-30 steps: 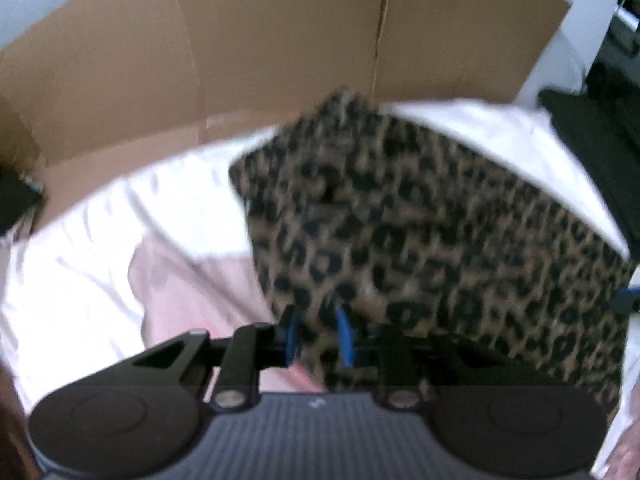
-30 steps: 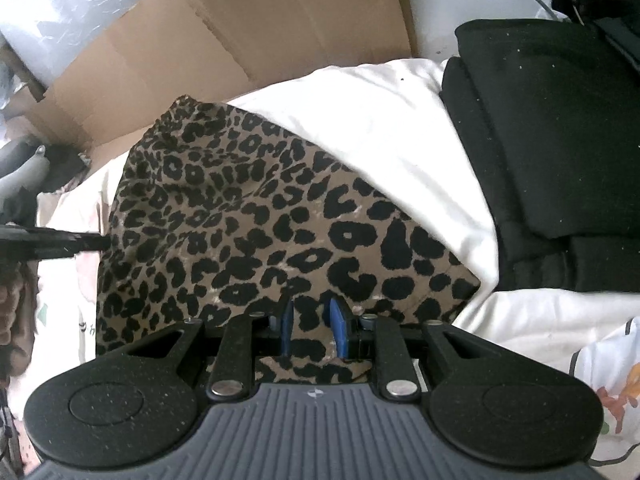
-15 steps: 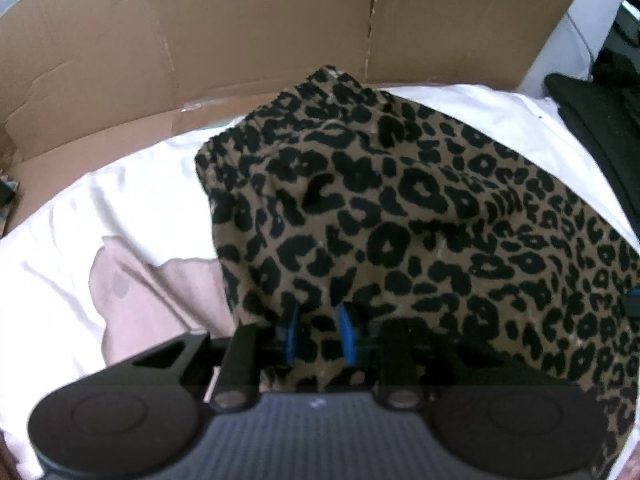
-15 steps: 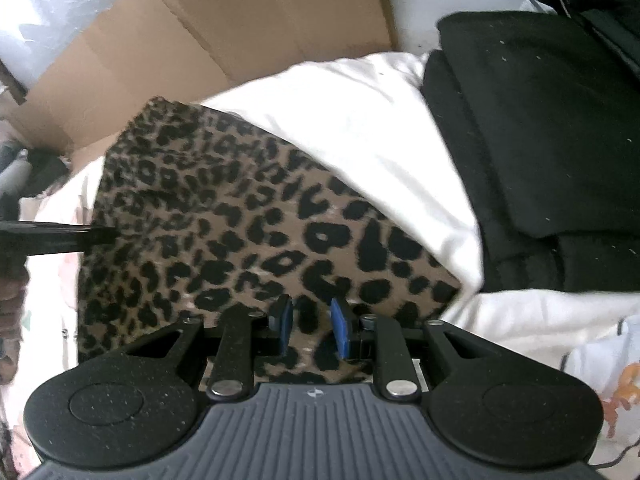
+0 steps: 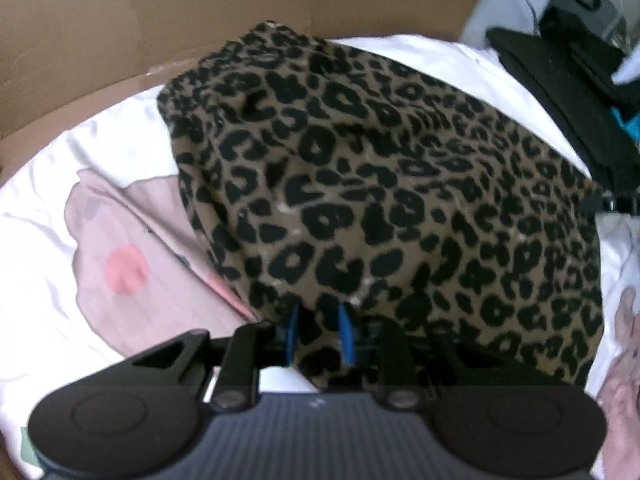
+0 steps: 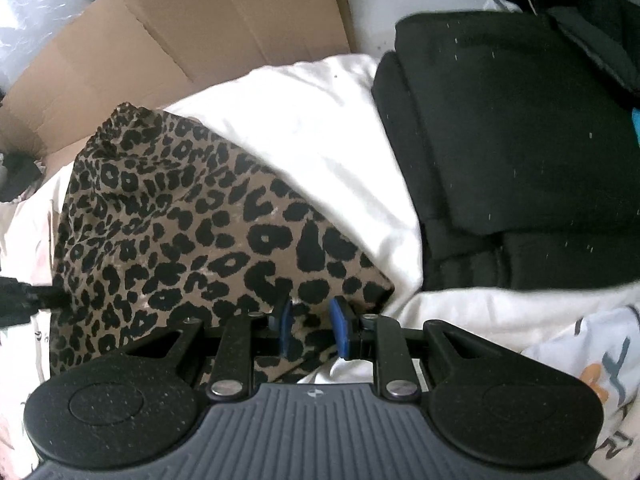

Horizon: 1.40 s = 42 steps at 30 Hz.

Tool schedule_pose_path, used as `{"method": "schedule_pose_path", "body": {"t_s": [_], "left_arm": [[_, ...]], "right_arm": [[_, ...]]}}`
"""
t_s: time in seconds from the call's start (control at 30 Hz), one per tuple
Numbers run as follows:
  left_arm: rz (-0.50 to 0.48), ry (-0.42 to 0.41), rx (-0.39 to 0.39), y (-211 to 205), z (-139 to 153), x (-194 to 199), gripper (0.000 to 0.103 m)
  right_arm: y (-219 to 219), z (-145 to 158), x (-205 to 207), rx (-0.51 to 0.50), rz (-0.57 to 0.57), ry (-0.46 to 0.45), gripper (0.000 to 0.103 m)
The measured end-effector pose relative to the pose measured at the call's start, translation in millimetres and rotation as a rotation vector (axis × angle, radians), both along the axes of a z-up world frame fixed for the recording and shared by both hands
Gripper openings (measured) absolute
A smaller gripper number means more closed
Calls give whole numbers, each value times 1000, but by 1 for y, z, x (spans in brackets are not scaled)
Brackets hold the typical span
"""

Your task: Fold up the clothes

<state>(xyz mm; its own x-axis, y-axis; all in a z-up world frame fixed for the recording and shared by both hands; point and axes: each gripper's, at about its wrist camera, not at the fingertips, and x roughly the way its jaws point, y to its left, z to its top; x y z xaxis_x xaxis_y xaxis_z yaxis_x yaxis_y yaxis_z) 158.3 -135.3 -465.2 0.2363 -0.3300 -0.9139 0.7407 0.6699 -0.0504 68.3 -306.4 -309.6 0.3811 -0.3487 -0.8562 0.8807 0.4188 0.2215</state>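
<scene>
Your left gripper [image 5: 318, 334] pinches a near corner of the leopard-print cloth [image 5: 380, 200] between narrowly parted blue pads, and your right gripper [image 6: 310, 330] nips the other near corner the same way. Between them the cloth lies spread over the white sheet [image 6: 320, 140], beside the black pile [image 6: 520, 120], in front of the cardboard [image 5: 200, 12].
</scene>
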Motion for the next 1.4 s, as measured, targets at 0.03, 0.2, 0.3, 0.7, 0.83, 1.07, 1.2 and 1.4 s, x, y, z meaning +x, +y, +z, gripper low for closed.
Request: {"method": "schedule_pose_path", "body": {"t_s": [0.03, 0.2, 0.3, 0.7, 0.83, 1.07, 1.2, 1.4], "left_arm": [[-6, -3, 0, -1, -1, -3, 23], [-50, 14, 5, 3, 0, -17, 24], [-62, 25, 17, 11, 1, -26, 25], [-55, 111, 22, 72, 21, -46, 25], [-47, 156, 13, 96, 19, -55, 25], [-74, 253, -13, 129, 10, -73, 32], [-96, 275, -32, 127, 1, -92, 32], [-82, 287, -81, 120, -4, -104, 37]], "right_arm": [[-1, 1, 0, -7, 3, 3, 28], [-7, -4, -3, 1, -15, 16, 28], [-5, -1, 1, -2, -14, 39, 28], [32, 33, 35, -8, 179, -40, 33], [54, 42, 55, -3, 291, -63, 34], [82, 47, 75, 31, 397, -70, 34], [99, 52, 88, 48, 469, -92, 34], [127, 53, 109, 75, 563, -96, 34]]}}
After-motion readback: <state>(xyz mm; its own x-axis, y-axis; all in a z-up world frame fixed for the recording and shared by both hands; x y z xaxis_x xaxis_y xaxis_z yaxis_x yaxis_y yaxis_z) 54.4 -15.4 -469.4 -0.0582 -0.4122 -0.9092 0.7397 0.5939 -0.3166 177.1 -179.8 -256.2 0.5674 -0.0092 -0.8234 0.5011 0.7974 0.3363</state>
